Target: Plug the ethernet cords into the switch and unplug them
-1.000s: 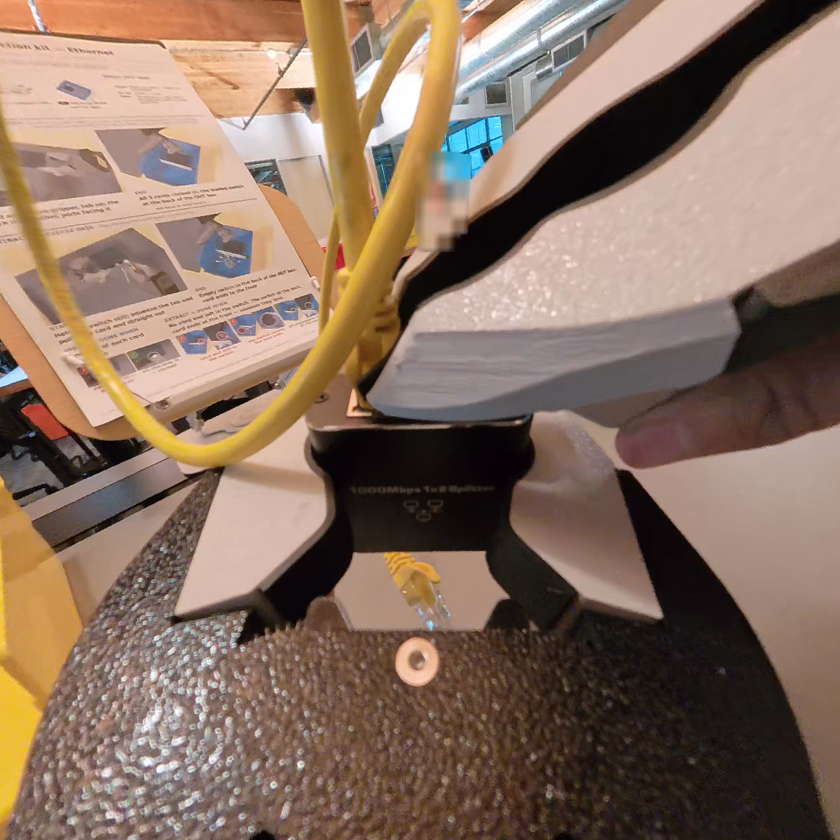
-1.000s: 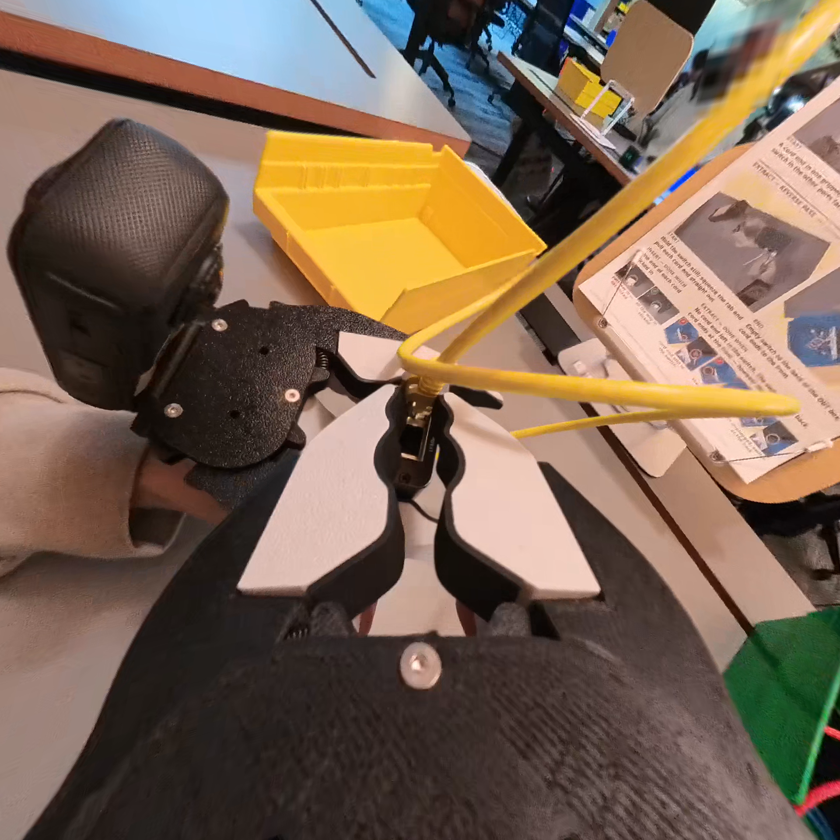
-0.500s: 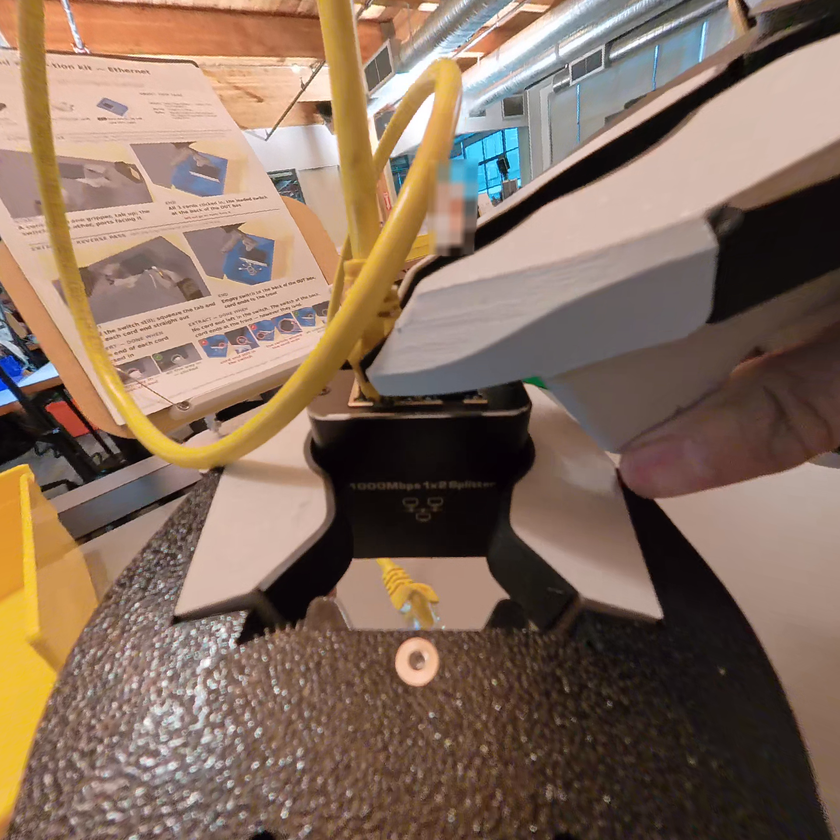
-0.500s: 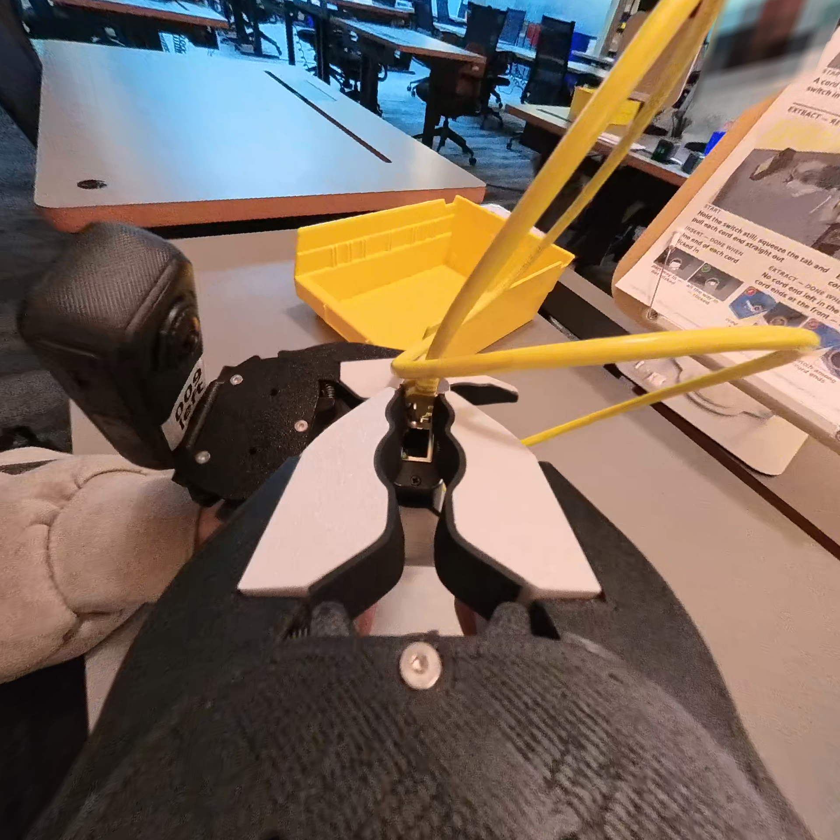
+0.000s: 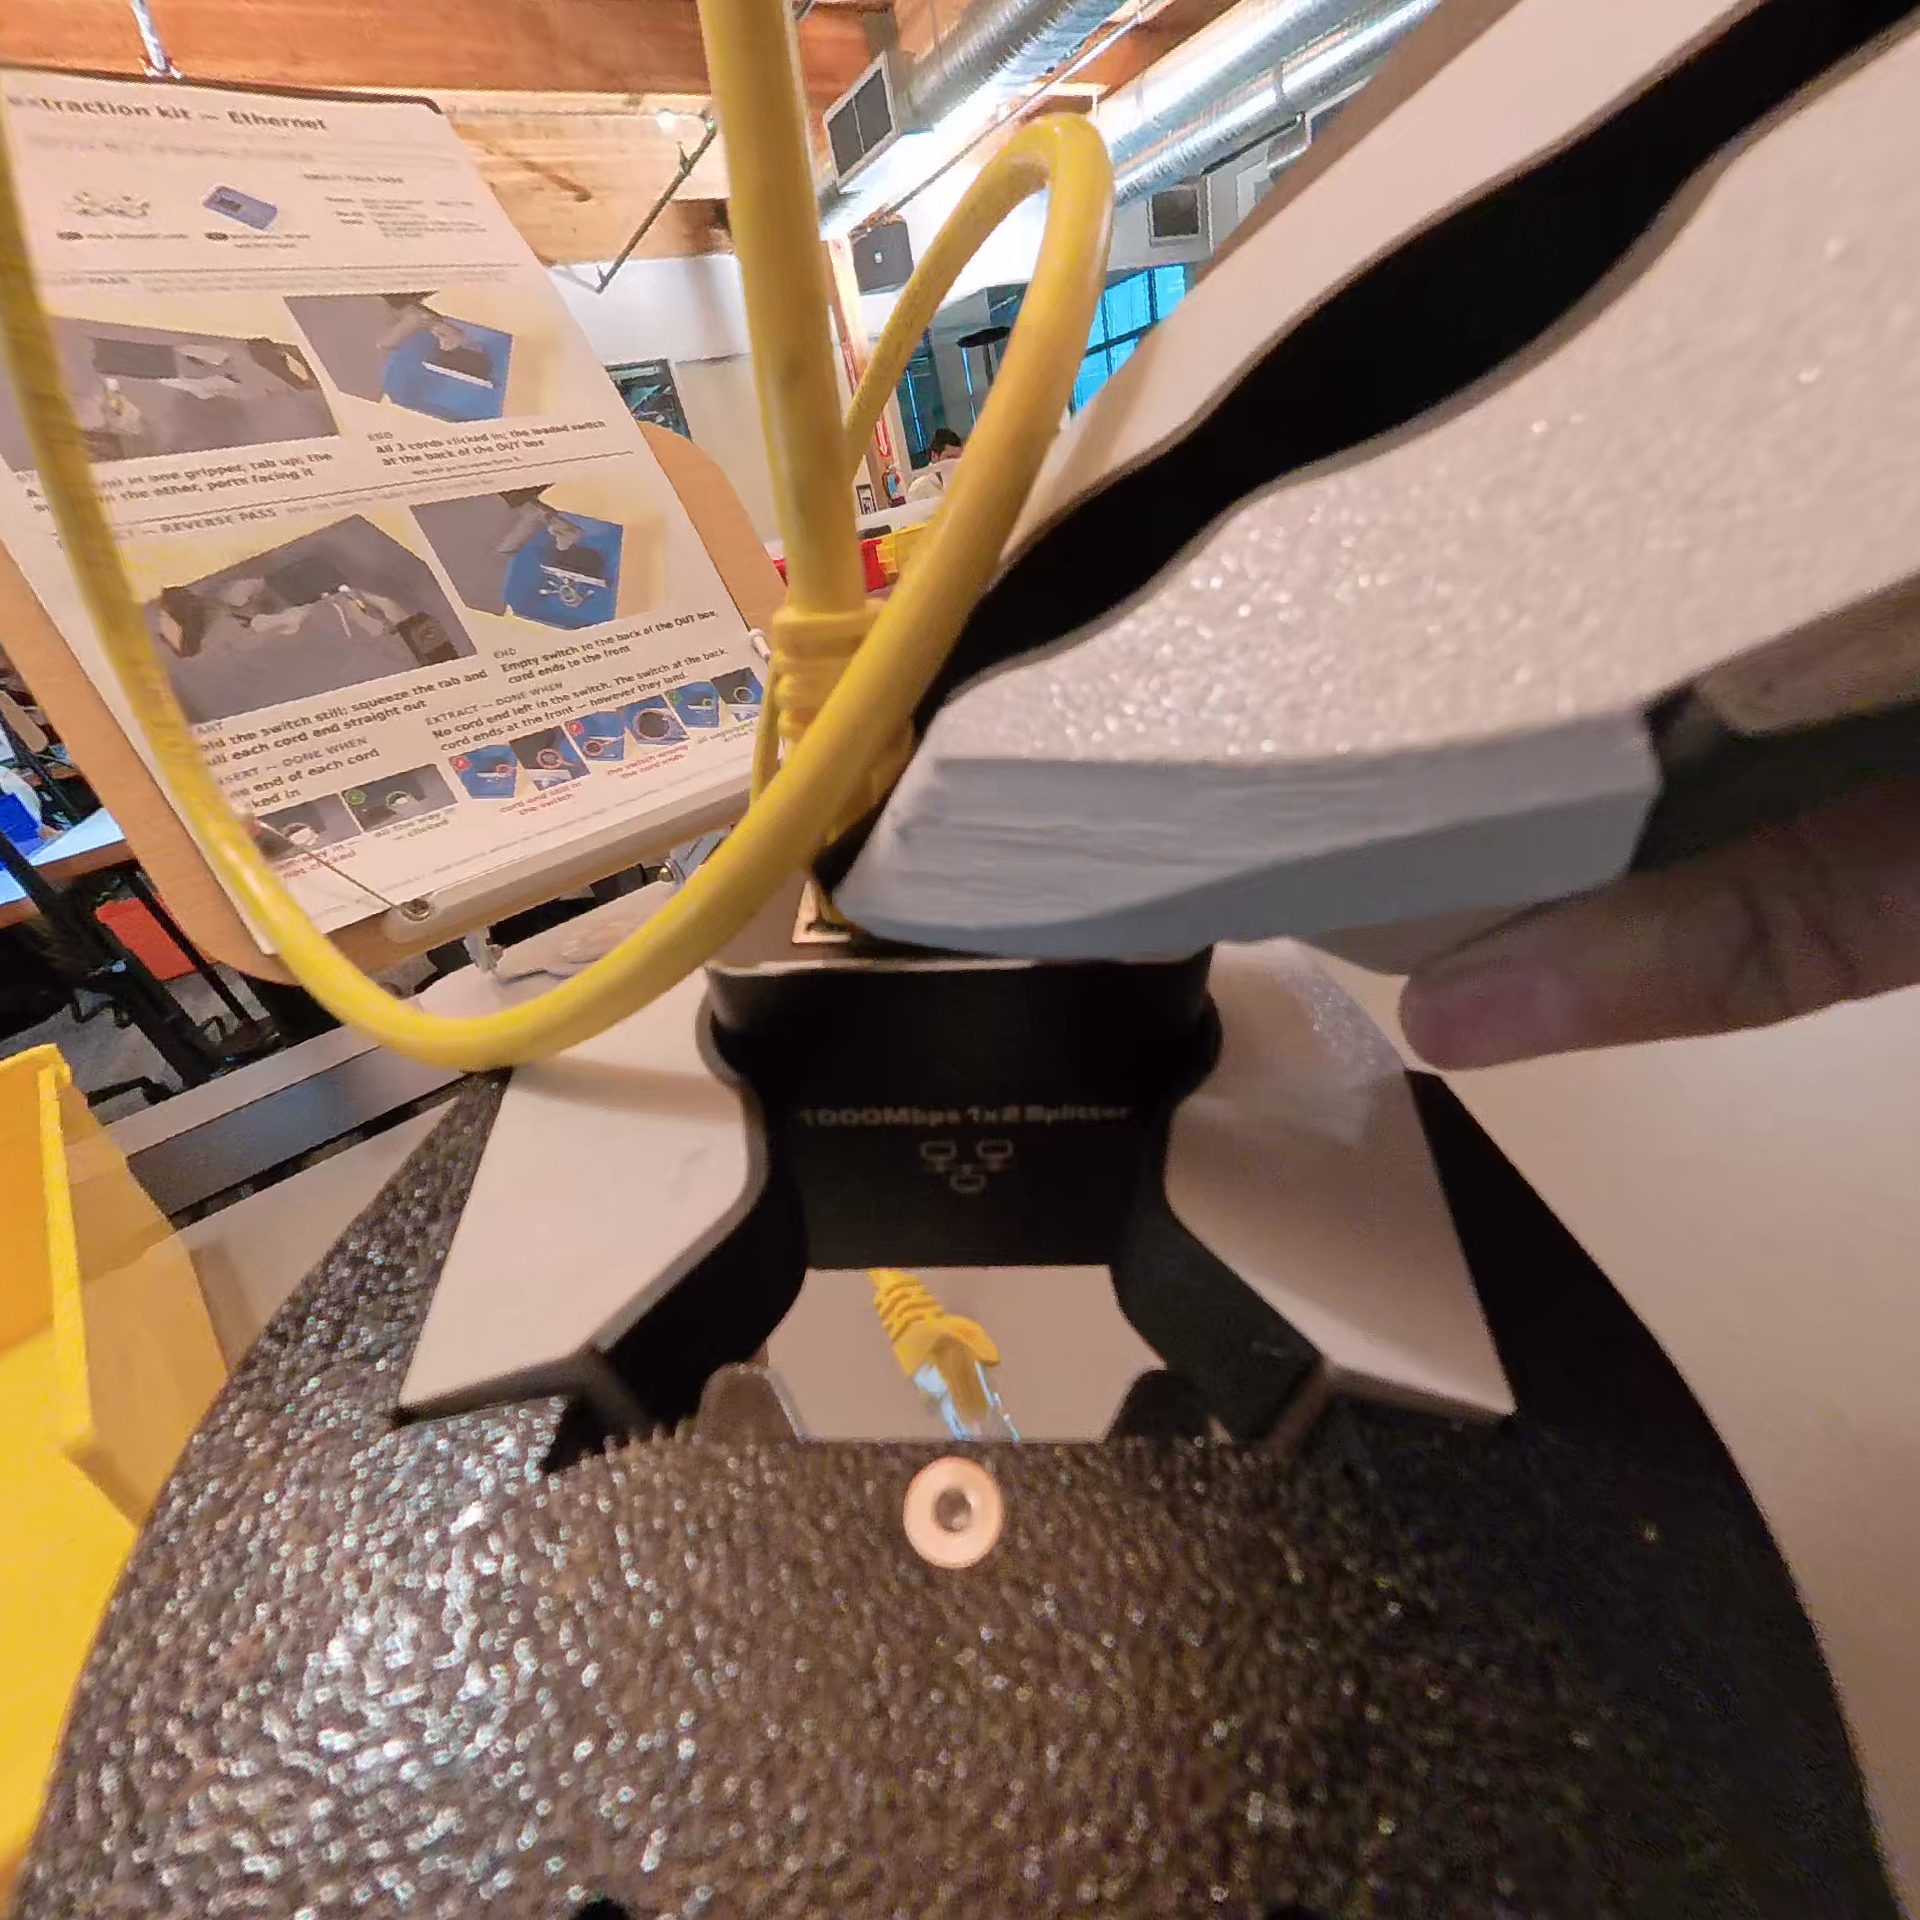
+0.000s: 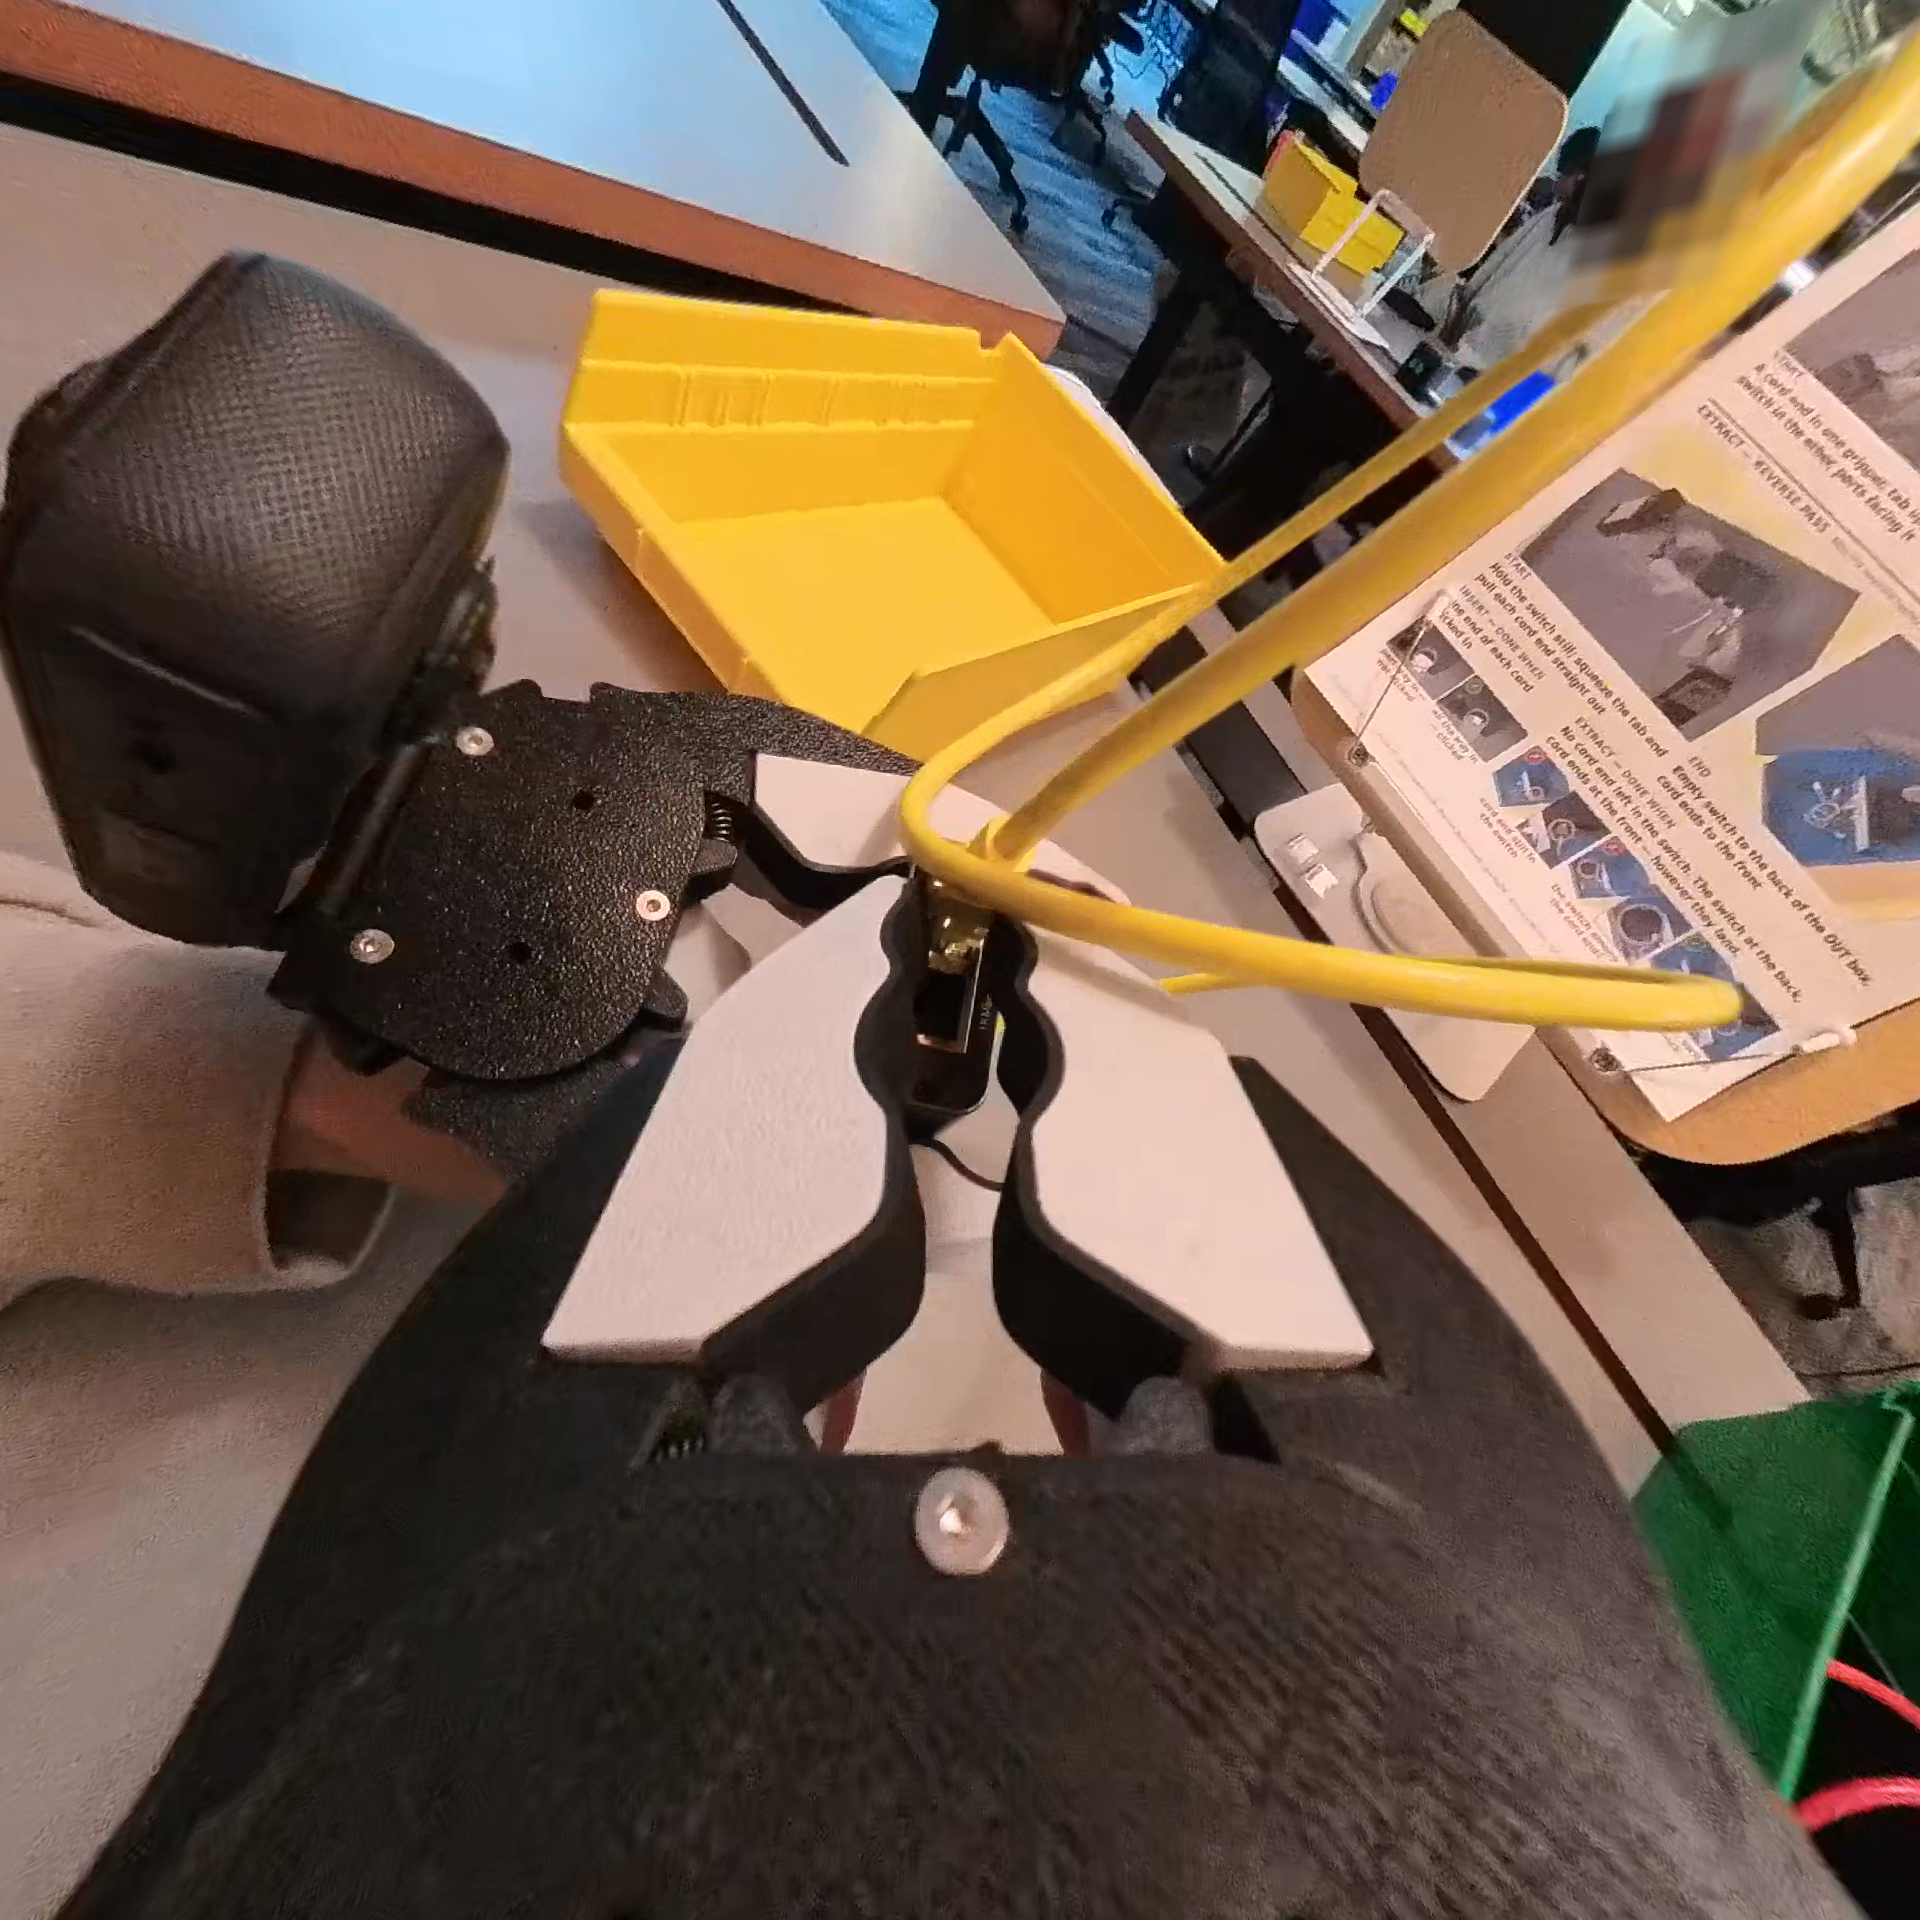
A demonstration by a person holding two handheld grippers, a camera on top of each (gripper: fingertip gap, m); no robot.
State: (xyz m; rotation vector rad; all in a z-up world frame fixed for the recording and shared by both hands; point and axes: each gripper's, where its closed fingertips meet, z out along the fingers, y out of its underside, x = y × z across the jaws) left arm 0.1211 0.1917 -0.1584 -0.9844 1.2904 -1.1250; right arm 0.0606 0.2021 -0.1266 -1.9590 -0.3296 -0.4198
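Observation:
My left gripper (image 5: 961, 1039) is shut on the black switch (image 5: 966, 1091), holding it by its sides with the ports facing away. Yellow ethernet cords (image 5: 790, 416) rise from the far ports and loop to the left. A yellow plug (image 5: 935, 1361) shows at the switch's near end. My right gripper (image 6: 961, 894) is closed narrowly on the plug of one yellow cord (image 6: 1299, 966) at the switch (image 6: 945, 1049). Its white fingers (image 5: 1247, 810) cover the ports in the left wrist view. The left gripper's body (image 6: 468, 883) shows at left in the right wrist view.
An empty yellow bin (image 6: 883, 540) sits on the grey table behind the grippers and also shows in the left wrist view (image 5: 42, 1299). An instruction sheet on a board (image 5: 312, 520) stands beyond. A green bin (image 6: 1787, 1558) is at right. A person's finger (image 5: 1662, 966) and sleeve (image 6: 104, 1091) show. Tip to tip, the grippers are about 6 cm apart.
Both grippers tilted up together half a second ago and have tilted back down. The grips on the switch and the plug have not changed, and the cord stays at the port.

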